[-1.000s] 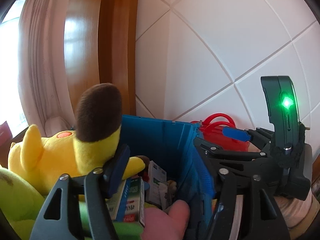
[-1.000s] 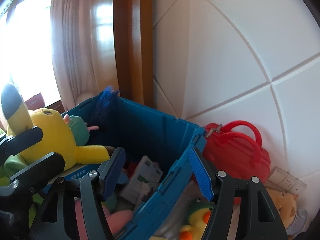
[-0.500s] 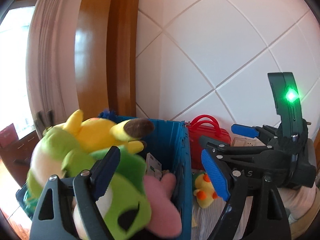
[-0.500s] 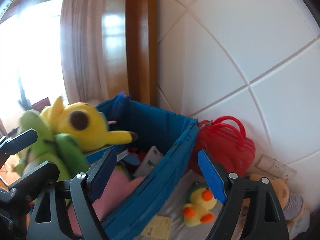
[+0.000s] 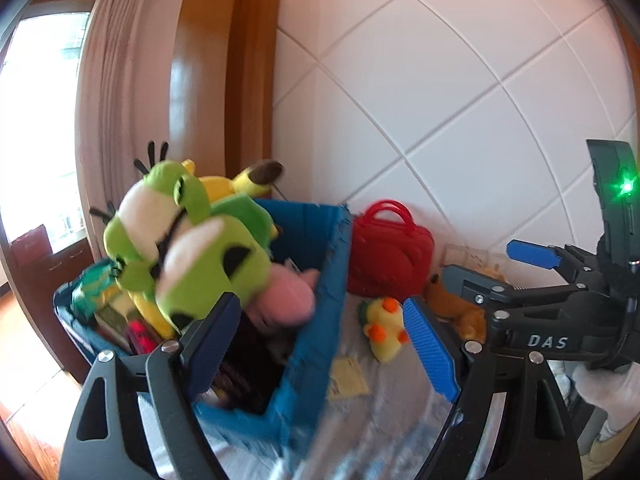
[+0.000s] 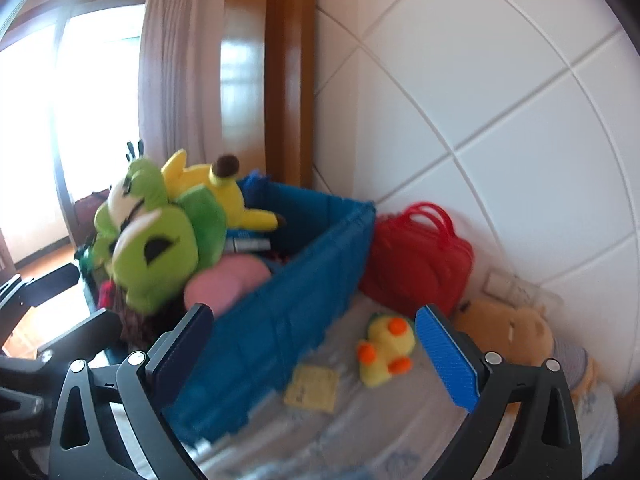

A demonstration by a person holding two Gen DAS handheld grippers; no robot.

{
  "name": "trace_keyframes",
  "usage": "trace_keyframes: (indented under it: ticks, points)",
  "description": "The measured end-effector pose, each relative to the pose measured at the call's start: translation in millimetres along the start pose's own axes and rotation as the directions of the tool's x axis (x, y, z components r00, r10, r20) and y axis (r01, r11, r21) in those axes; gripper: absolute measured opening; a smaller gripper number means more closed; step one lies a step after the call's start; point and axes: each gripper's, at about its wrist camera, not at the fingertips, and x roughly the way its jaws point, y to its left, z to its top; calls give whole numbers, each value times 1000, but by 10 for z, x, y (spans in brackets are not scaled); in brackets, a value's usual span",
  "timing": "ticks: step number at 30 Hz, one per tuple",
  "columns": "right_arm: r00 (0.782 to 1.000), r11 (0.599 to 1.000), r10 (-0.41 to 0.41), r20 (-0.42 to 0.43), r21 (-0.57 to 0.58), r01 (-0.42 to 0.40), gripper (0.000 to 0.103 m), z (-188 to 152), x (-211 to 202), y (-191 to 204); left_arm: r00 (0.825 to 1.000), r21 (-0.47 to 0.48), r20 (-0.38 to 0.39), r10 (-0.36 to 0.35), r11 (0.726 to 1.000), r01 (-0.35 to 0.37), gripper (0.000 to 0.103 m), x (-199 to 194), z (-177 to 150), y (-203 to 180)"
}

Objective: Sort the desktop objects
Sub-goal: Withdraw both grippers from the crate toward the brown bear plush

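You have pulled both tools back from the blue plastic crate (image 6: 280,312) since a second ago: your left tool (image 5: 320,320) and right tool (image 6: 316,344) each stand wide open, holding nothing. The crate holds a green frog plush (image 5: 192,256), a yellow plush (image 6: 216,196) behind it, a pink plush (image 6: 228,284) and boxes. Beside the crate lie a small yellow duck plush (image 6: 386,350), a yellow paper note (image 6: 314,388) and a red handbag (image 6: 416,268); "DAS" shows on your right tool.

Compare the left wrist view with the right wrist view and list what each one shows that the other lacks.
Only the left wrist view shows the right gripper with its green light.

Only the right wrist view shows the brown plush in full.

Both share the blue bin, green plush, red bag, yellow duck and yellow note.
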Motion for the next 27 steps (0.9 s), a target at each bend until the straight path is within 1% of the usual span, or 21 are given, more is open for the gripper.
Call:
trace_keyframes:
  ticks: [4,6,10,13,16,18,23,25,27]
  points:
    - [1000,1000,-18,-12,24,18,103,-271,-318,-210,999,1,-27,-27,1000,27,84,-150,-213,-232]
    - [999,999,-33,-17,37,33,103,-392,-440,-329,998,16,-45,-46,999,46,84,-176,-306,-349]
    - [997,994,-72,-32,75,74,103,-580,-535,-573,993,48,-71,-98,994,102,84,-63,-402,-528]
    - [990,982,-135,-50,123,141,103,-701,-554,-820,983,71,-95,-158,984,165,84,156,-434,-662]
    - [975,960,-204,-84,177,216,103,-813,-540,-1121,971,75,-132,-202,974,213,84,429,-463,-748]
    - [966,946,-232,-110,205,250,103,-897,-492,-1301,961,83,-164,-224,967,240,84,645,-483,-825]
    - [940,906,-288,-181,268,329,103,-1113,-356,-1741,943,80,-234,-236,962,261,84,1146,-530,-1026]
    - [928,887,-308,-209,290,360,103,-1200,-301,-1917,940,87,-253,-231,962,259,84,1294,-552,-1107]
    - [921,871,-315,-227,316,376,103,-1276,-237,-2103,935,86,-273,-225,963,257,84,1462,-580,-1180]
